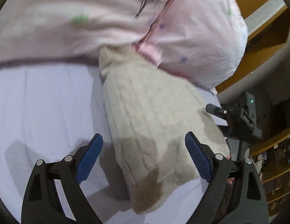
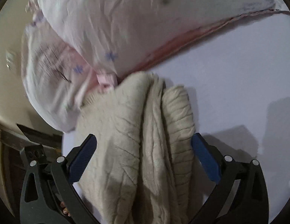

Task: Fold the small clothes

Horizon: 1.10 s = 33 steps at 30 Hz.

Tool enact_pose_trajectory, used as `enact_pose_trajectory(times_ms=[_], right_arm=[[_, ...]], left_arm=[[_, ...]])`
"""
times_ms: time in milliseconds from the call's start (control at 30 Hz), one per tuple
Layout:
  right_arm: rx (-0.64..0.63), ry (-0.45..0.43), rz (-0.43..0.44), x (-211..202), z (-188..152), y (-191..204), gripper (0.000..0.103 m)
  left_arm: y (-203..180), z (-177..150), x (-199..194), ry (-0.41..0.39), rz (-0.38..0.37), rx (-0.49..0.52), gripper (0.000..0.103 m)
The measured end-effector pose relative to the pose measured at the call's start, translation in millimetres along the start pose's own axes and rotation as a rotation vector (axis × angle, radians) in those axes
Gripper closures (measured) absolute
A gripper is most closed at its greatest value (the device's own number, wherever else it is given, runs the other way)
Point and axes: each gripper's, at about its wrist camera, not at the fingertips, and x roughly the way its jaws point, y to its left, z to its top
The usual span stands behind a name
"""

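Note:
A cream cable-knit garment (image 1: pixel 154 123) lies folded into a long bundle on the pale lilac sheet (image 1: pixel 42 102). Its far end touches the pink pillows. My left gripper (image 1: pixel 144 141) is open, its blue pads (image 1: pixel 89 158) on either side of the knit's near part, just above it. In the right wrist view the same knit (image 2: pixel 145 140) shows bunched in thick folds. My right gripper (image 2: pixel 144 143) is open, its pads (image 2: pixel 204 156) straddling the folds without pinching them. The right gripper's body also shows in the left wrist view (image 1: pixel 238 119), at the knit's right edge.
Two pale pink pillows with small star prints (image 1: pixel 191 37) (image 2: pixel 107 28) lie along the far side of the bed. A wooden bed frame and shelves (image 1: pixel 266 28) stand to the right of the bed. The sheet (image 2: pixel 229 65) stretches to the right of the knit.

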Motion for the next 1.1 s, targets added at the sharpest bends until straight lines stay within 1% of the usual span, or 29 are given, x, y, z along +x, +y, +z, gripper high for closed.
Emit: enact_pose_trajectory(times_ms=[100,133,167,200,233,267,300,333,400,433,467,500,533,567,600,633,667,700,733,767,800,833,867,933,967,1000,1033,1067,1100], right_arm=[[-0.032,-0.014,-0.017,1.5,-6.0,2.3,0.002],[-0.037,-0.022,-0.021,1.3,-8.4,2.8,0.002],[-0.052,-0.037,-0.035,1.3,-12.5,3.9,0.002],[-0.068,-0.045,-0.053,1.5,-15.3,6.2,0.003],[-0.096,-0.060,-0.093,2.0,-20.7,11.1,0.007],[-0.110,-0.064,-0.088,4.7,-23.2,15.9,0.024],[-0.104,-0.051,-0.040,8.6,-25.0,18.6,0.046],[-0.098,-0.058,-0.017,8.6,-28.1,19.5,0.047],[-0.105,-0.080,0.039,5.7,-38.7,27.6,0.057],[-0.101,-0.068,0.099,5.1,-44.9,31.8,0.058],[-0.104,-0.043,0.168,8.7,-52.8,39.7,0.060],[-0.118,-0.031,0.188,13.6,-57.4,47.6,0.060],[-0.154,-0.010,0.185,25.7,-65.5,62.4,0.060],[-0.185,0.002,0.156,34.8,-70.1,72.7,0.057],[-0.222,0.012,0.104,45.1,-73.8,82.9,0.042],[-0.245,0.008,0.042,50.8,-76.8,90.3,0.034],[-0.240,-0.009,0.028,47.8,-76.8,93.2,0.030],[-0.224,-0.047,0.017,38.5,-76.6,93.1,0.030],[-0.206,-0.112,0.019,24.5,-77.1,92.1,0.030],[-0.195,-0.202,0.048,4.1,-77.9,90.9,0.028],[-0.197,-0.242,0.068,-5.7,-77.9,92.7,0.028],[-0.208,-0.250,0.079,-9.0,-76.8,96.4,0.028],[-0.227,-0.225,0.066,-3.7,-73.8,104.4,0.029],[-0.256,-0.167,0.021,14.0,-69.2,113.3,0.032],[-0.279,-0.119,-0.006,30.8,-67.5,117.0,0.040],[-0.299,-0.089,-0.037,43.5,-66.4,119.1,0.066],[-0.318,-0.074,-0.060,52.9,-65.5,123.2,0.083],[-0.330,-0.101,-0.054,50.5,-67.6,123.5,0.085],[-0.337,-0.148,-0.032,38.2,-70.4,122.7,0.086]], left_arm=[[-2.3,-2.6,18.0,0.034,0.012,-0.002,0.011],[0.3,-4.2,22.7,0.036,0.004,-0.005,0.007],[-3.5,-4.1,24.0,0.011,0.006,0.013,0.007],[-5.7,-2.1,28.2,0.012,0.007,0.028,0.006],[-9.7,-3.6,33.1,0.012,-0.015,0.050,0.006],[-14.1,-3.4,36.5,-0.007,-0.003,0.066,0.009],[-16.9,-1.9,41.6,-0.005,0.007,0.079,0.022],[-14.8,-3.1,37.8,-0.006,0.008,0.087,0.035],[-5.5,-6.7,13.4,-0.018,-0.029,0.088,0.053],[-1.8,-10.5,-0.7,-0.025,-0.036,0.099,0.055],[1.5,-15.6,-15.8,-0.045,-0.019,0.125,0.055],[5.9,-24.1,-33.2,-0.075,0.013,0.160,0.055],[9.3,-31.1,-46.8,-0.100,0.045,0.187,0.054],[17.0,-40.5,-58.5,-0.120,0.103,0.216,0.052],[20.8,-42.3,-60.4,-0.117,0.136,0.220,0.048],[27.4,-45.7,-60.2,-0.106,0.170,0.218,0.042],[34.6,-49.8,-61.1,-0.090,0.186,0.205,0.040],[42.7,-55.7,-70.4,-0.109,0.186,0.192,0.036],[43.2,-58.1,-78.6,-0.143,0.196,0.187,0.029],[39.7,-61.1,-93.7,-0.201,0.222,0.193,0.027],[34.1,-61.9,-100.4,-0.244,0.230,0.202,0.025],[27.5,-62.2,-105.2,-0.280,0.219,0.214,0.021],[18.8,-62.3,-111.4,-0.312,0.193,0.234,0.020],[2.1,-57.3,-104.8,-0.326,0.166,0.281,0.017],[-6.9,-55.7,-97.5,-0.322,0.166,0.315,0.017],[-16.1,-51.6,-86.0,-0.315,0.175,0.343,0.017],[-18.2,-51.5,-82.4,-0.307,0.176,0.353,0.017],[-20.5,-49.5,-75.1,-0.284,0.169,0.356,0.017],[-22.0,-48.1,-68.3,-0.264,0.154,0.354,0.017]])
